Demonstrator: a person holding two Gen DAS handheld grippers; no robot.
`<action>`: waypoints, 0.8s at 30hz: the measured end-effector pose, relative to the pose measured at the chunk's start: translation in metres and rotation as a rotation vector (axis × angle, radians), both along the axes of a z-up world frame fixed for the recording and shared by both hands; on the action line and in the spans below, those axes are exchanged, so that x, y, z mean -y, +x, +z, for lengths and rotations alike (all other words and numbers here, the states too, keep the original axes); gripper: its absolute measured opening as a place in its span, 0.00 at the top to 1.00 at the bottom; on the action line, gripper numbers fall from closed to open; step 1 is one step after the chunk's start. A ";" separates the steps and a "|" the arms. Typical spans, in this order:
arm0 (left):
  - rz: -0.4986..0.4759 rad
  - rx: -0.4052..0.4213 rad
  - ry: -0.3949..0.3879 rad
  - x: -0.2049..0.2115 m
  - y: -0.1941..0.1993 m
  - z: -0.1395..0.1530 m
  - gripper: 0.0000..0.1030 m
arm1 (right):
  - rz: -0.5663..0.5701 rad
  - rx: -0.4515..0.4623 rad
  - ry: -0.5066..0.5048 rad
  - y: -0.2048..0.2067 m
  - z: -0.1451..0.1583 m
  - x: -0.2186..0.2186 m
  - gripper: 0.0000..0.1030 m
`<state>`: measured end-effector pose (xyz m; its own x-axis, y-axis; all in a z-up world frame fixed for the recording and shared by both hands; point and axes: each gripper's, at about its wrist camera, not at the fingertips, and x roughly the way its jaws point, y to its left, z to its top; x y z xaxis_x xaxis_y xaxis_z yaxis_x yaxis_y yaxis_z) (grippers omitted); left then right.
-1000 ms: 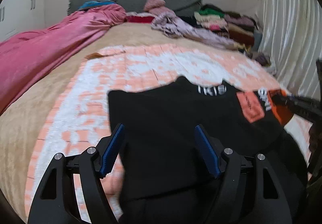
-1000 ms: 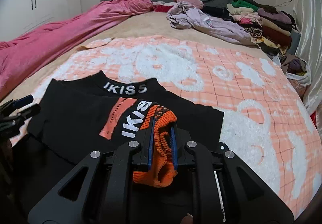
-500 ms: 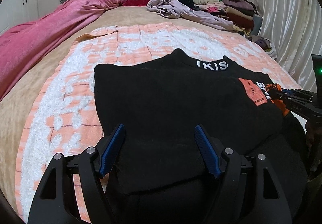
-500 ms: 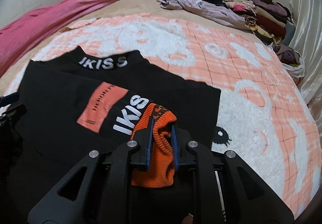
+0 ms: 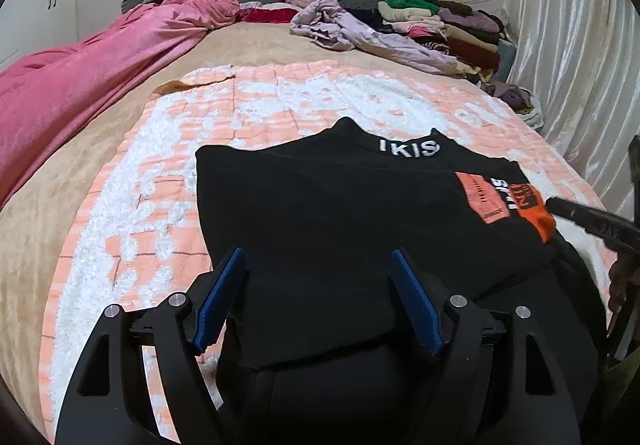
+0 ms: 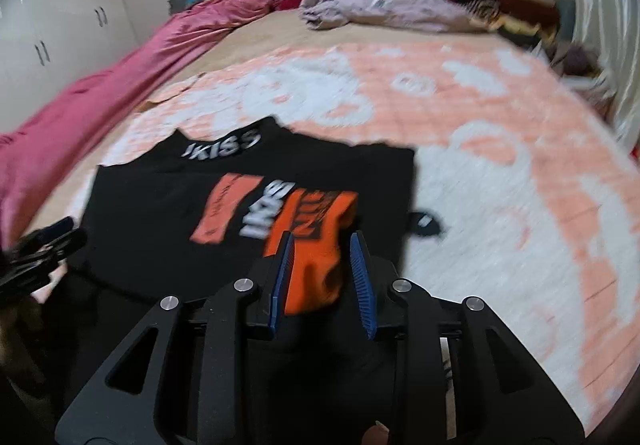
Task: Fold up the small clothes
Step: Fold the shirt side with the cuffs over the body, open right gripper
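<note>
I see the bed [image 5: 260,45] filling both views, with a pink quilt [image 5: 80,85] along its left side and a clothes pile [image 5: 448,21] by the headboard. An orange-and-white blanket [image 5: 160,181] covers the near half, and the black top [image 5: 340,213] lies flat on it, collar away from me (white lettering on the collar). My left claw [image 5: 316,285] is spread wide over the top's near hem, gripping nothing. My right claw [image 6: 322,273] looks parted around the orange cuff [image 6: 320,245], though motion blur makes contact hard to judge.
</note>
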<state>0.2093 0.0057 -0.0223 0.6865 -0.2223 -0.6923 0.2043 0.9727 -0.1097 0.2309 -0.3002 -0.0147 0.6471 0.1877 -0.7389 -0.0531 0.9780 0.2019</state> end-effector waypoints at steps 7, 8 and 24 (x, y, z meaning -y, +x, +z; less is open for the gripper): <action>-0.013 -0.056 0.046 0.005 0.006 -0.019 0.28 | 0.010 -0.049 -0.049 0.004 -0.019 -0.010 0.91; -0.014 -0.057 0.046 0.004 0.006 -0.018 0.28 | 0.015 -0.038 -0.061 0.002 -0.016 -0.010 0.94; -0.019 -0.066 0.037 0.003 0.007 -0.021 0.26 | -0.029 -0.023 -0.125 -0.012 -0.008 -0.005 0.90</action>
